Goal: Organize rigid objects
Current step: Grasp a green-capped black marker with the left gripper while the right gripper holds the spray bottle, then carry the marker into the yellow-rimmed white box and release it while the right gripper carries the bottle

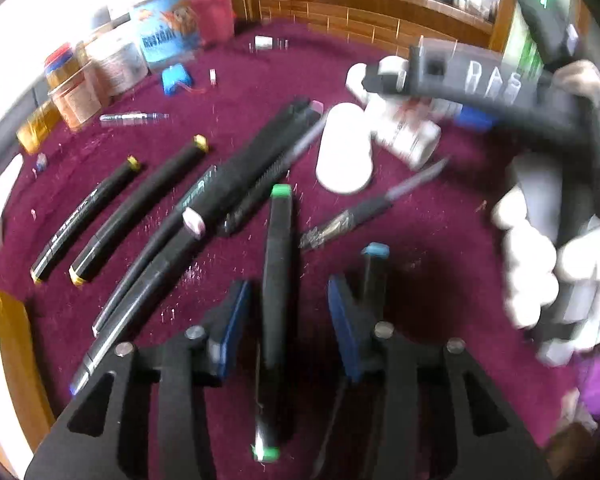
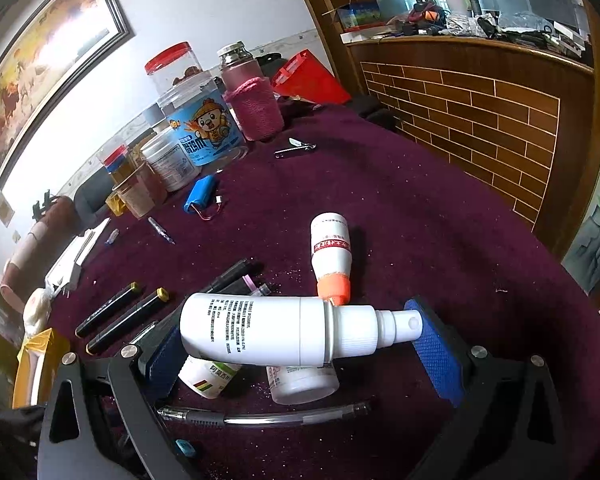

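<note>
Left gripper (image 1: 288,320) standing narrowly parted around a green-capped marker (image 1: 277,300), blue pads (image 1: 236,312) just beside the barrel, contact impossible to tell through blur; marker's long axis running straight ahead along the fingers, over the maroon tablecloth (image 1: 420,216). Right gripper (image 2: 296,344) gaping wide, clasping a white spray bottle (image 2: 268,334) end to end, bottle lying crosswise, nozzle pointing at the right pad (image 2: 436,356), base toward the left one, above other small bottles.
</note>
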A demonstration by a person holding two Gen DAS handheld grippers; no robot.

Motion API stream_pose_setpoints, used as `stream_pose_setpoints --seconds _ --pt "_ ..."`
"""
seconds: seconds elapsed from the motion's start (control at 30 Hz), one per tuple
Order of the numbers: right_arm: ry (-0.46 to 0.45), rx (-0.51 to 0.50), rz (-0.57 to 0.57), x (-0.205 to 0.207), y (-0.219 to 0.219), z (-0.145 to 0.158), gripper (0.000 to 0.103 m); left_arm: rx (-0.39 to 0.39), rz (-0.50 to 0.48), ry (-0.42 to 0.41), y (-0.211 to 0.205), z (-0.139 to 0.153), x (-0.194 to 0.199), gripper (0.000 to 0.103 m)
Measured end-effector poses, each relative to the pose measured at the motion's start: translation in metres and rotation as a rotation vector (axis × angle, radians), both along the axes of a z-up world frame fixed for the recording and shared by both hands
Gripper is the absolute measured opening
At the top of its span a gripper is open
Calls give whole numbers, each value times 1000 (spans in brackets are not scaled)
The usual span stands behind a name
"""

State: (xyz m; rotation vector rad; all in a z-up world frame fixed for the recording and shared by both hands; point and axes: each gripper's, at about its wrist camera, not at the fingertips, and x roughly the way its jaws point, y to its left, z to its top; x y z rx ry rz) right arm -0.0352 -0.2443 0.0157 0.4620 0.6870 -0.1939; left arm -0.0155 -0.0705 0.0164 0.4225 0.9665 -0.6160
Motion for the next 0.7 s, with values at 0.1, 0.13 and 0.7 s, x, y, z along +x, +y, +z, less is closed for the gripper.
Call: stream_pose_setpoints --seconds 0.1,0.13,0.7 --pt "-2 13 -7 -1 -3 -1 98 -72 32 29 8 1 2 11" --pt "-1 16 -10 -1 -4 -1 98 -86 59 25 16 2 0 11" --pt "74 -100 196 -51 58 39 98 -609 241 -116 177 101 -74 12"
